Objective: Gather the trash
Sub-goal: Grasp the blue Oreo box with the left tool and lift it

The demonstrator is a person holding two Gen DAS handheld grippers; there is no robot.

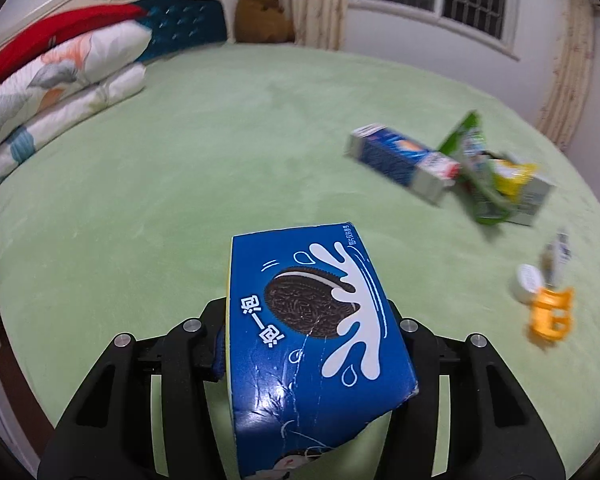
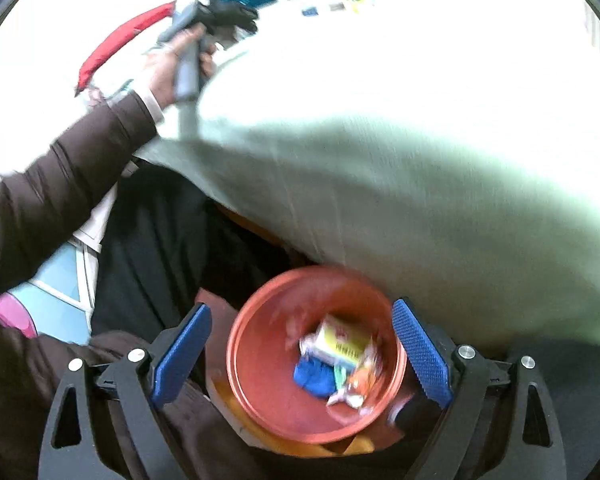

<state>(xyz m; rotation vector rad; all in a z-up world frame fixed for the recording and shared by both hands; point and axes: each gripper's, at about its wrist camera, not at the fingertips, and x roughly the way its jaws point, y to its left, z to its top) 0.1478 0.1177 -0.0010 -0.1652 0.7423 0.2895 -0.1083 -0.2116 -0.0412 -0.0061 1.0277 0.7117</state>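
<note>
My left gripper (image 1: pixel 308 320) is shut on a blue Oreo cookie box (image 1: pixel 312 320) and holds it above the green bed (image 1: pixel 180 184). More trash lies on the bed at the right: a blue and white carton (image 1: pixel 404 158), a green wrapper (image 1: pixel 476 172), a yellow-topped box (image 1: pixel 524 188), a white cap (image 1: pixel 528 282) and an orange plastic piece (image 1: pixel 550 314). My right gripper (image 2: pixel 302 352) is open and empty above an orange bin (image 2: pixel 260 364) that holds several pieces of trash (image 2: pixel 336 360), beside the bed's edge (image 2: pixel 380 200).
Folded quilts and a red pillow (image 1: pixel 60 68) lie at the bed's head on the left. A brown teddy bear (image 1: pixel 262 12) sits in the far corner by the curtain and window. In the right wrist view, the person's arm (image 2: pixel 60 184) reaches over the bed with the left gripper's handle.
</note>
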